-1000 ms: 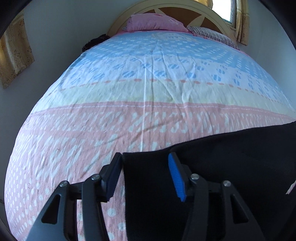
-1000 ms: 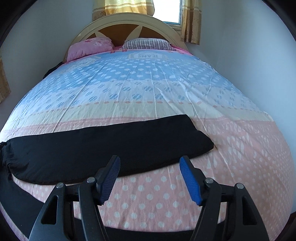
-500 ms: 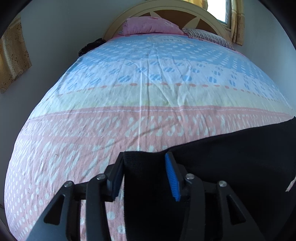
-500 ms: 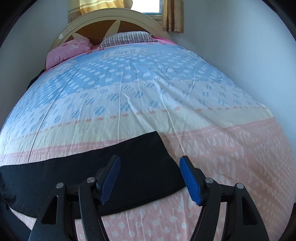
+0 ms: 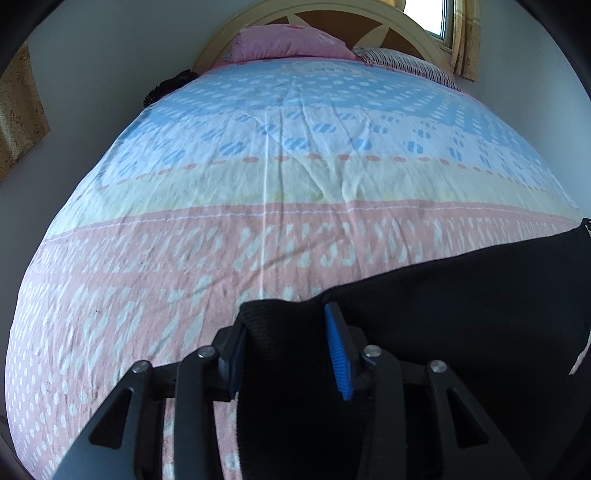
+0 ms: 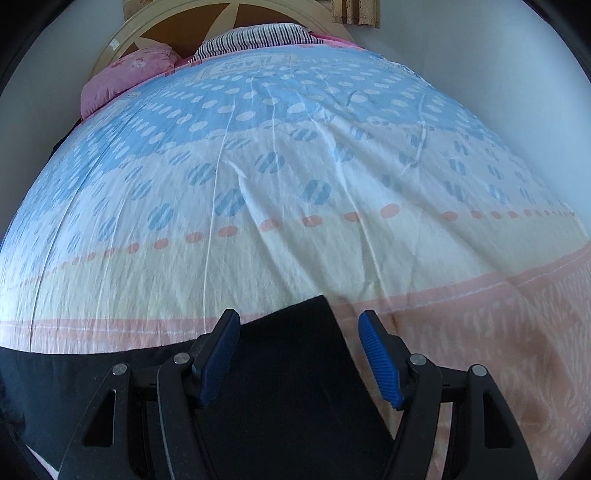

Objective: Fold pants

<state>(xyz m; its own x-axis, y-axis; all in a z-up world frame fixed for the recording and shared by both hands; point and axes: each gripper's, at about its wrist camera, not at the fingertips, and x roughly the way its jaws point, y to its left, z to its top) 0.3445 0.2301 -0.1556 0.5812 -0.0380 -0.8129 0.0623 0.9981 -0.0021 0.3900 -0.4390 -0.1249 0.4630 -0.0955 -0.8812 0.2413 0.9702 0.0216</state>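
L gripper jaws now narrower than before, pinching the ribbed end of the black pants. R gripper, jaws wide, now straddles the pants' other end corner, closer to the bed's headboard.

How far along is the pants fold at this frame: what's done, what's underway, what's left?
Done: the black pants lie flat across the bed as one long band. Underway: the left gripper has one end bunched between its partly closed fingers; the right gripper is open, straddling the other end's corner. Left: closing on that end and folding crosswise; no crosswise fold is visible.
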